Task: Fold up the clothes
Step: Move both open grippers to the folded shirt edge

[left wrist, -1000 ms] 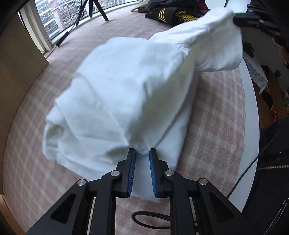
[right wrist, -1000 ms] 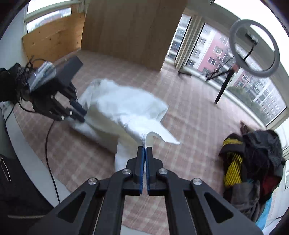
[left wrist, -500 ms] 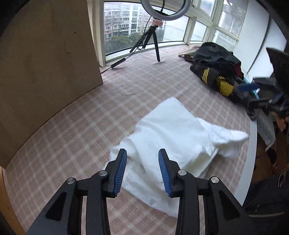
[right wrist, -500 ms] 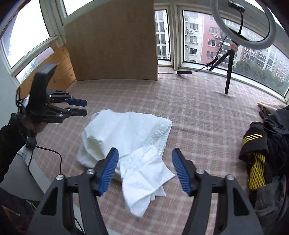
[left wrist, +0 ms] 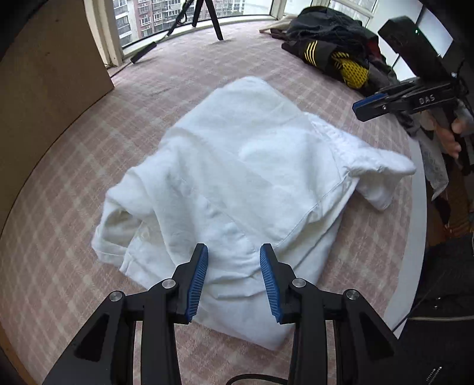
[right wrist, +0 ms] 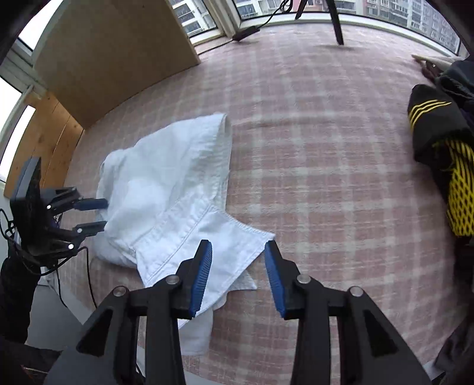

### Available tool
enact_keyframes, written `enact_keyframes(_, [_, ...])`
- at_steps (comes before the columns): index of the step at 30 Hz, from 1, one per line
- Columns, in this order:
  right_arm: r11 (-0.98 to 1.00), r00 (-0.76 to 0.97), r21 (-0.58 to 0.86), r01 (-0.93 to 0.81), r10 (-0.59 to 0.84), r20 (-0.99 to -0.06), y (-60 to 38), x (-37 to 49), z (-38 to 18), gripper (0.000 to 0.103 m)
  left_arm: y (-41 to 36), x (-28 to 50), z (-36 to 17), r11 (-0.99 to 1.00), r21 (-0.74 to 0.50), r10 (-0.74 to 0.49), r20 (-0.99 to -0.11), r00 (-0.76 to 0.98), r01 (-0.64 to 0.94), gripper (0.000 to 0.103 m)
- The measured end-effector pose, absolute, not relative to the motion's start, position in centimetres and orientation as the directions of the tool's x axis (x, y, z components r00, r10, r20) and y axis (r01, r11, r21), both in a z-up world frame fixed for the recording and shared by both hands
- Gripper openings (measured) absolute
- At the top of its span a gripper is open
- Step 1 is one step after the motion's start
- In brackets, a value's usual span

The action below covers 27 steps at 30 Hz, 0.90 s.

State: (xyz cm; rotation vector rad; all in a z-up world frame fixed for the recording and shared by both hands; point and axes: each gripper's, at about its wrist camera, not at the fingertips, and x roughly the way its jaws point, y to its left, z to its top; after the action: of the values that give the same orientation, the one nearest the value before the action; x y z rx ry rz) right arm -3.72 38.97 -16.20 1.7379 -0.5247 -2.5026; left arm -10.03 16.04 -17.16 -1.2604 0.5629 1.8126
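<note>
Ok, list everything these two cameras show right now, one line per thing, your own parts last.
white garment: one, white, crumpled at the middle of the checked cloth.
checked cloth: one, pink and white, covering the work surface.
clothes pile: one, dark with yellow stripes and yellow mesh, far right.
wooden board: one, tan, upright at the far left.
tripod legs: one set, black, by the windows.
left gripper: black with blue pads, open over the garment's near edge.
right gripper: same colours, open over a garment corner.

Shirt point(left wrist: 251, 177) on tablecloth point(left wrist: 74, 207); clothes pile point(left wrist: 331, 50) behind.

Tripod leg point(right wrist: 336, 22) by window; wood panel point(right wrist: 115, 50) left, upright.
</note>
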Motion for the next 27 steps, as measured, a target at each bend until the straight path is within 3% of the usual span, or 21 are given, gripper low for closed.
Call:
enact_keyframes(6, [-0.932, -0.457, 0.360, 0.034, -0.335, -0.824, 34.1, -8.6, -15.3, 0.037, 16.0, -13.7, -14.9, -0.615, -0.259, 0.530, -0.835, -0.148, -0.744, 0.037])
enact_keyframes(8, [-0.947, -0.397, 0.315, 0.053, -0.310, -0.864, 33.0, -9.0, -17.1, 0.037, 17.1, -13.9, -17.0, -0.620, -0.241, 0.503, -0.853, -0.142, -0.747, 0.042])
enact_keyframes(10, [-0.967, -0.314, 0.247, 0.065, -0.255, -0.914, 32.9, -8.6, -19.1, 0.035, 17.0, -13.7, -19.5, -0.646, -0.194, 0.415, -0.901, -0.126, -0.738, 0.033])
enact_keyframes(12, [-0.980, -0.233, 0.184, 0.080, -0.197, -0.952, 32.9, -8.1, -20.9, 0.033, 14.8, -13.3, -19.1, -0.660, -0.210, 0.426, -0.896, -0.129, -0.722, 0.031])
enact_keyframes(17, [-0.970, -0.294, 0.245, -0.008, -0.232, -0.927, 36.8, -9.4, -18.1, 0.036, 9.4, -15.3, -16.4, -0.743, -0.254, 0.461, -0.865, -0.199, -0.619, 0.042])
enact_keyframes(22, [-0.956, -0.426, 0.293, -0.024, -0.255, -0.868, 39.2, -13.1, -15.4, 0.037, 10.7, -19.8, -17.8, -0.764, -0.274, 0.458, -0.868, -0.192, -0.585, 0.047])
enact_keyframes(27, [-0.926, -0.317, 0.373, -0.058, -0.337, -0.886, 39.1, -15.7, -20.0, 0.038, 11.7, -21.8, -19.6, -0.756, -0.299, 0.456, -0.879, -0.141, -0.582, 0.047])
